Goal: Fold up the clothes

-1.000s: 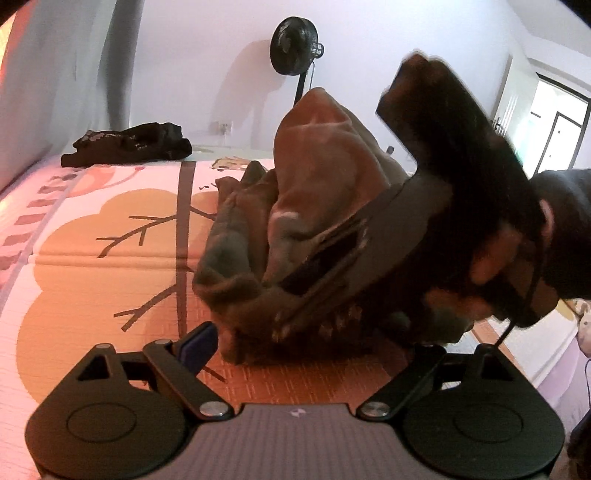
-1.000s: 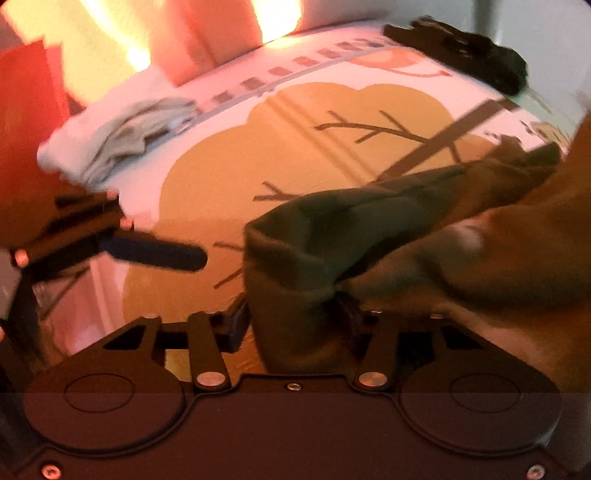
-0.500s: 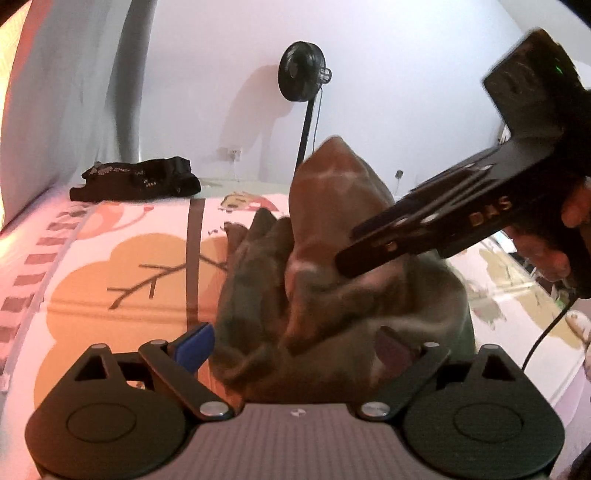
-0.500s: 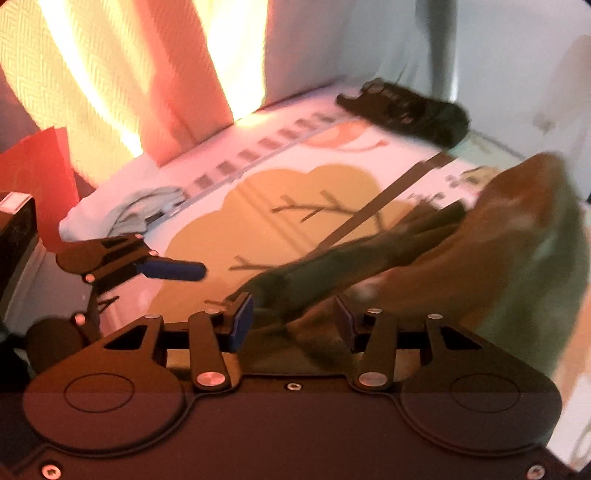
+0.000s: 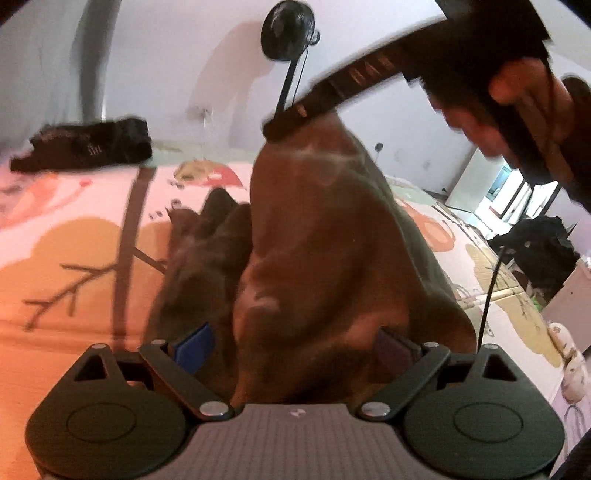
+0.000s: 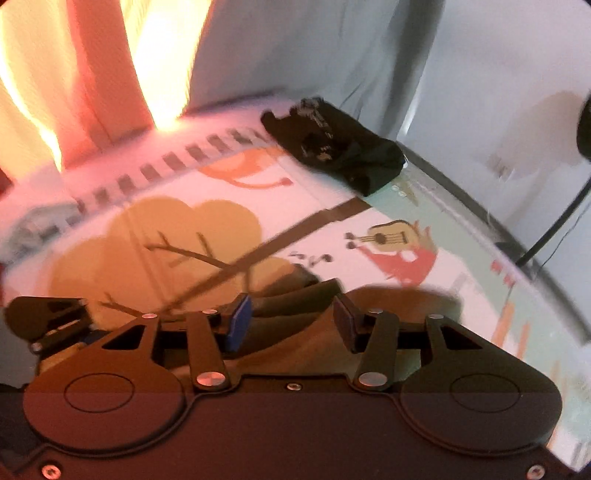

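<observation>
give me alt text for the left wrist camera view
A brown garment hangs in a peak from the right gripper above a printed mat, its lower end between the left gripper fingers. A black garment lies far left.

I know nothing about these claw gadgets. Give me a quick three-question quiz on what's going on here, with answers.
1. True or false: the brown garment lies flat on the mat.
2. What lies at the mat's far edge? A) a black garment B) a book C) a shoe
3. Fill in: a black ____ stands on a pole by the wall.

Key
1. False: the right claw holds it up in a peak.
2. A
3. fan
</observation>
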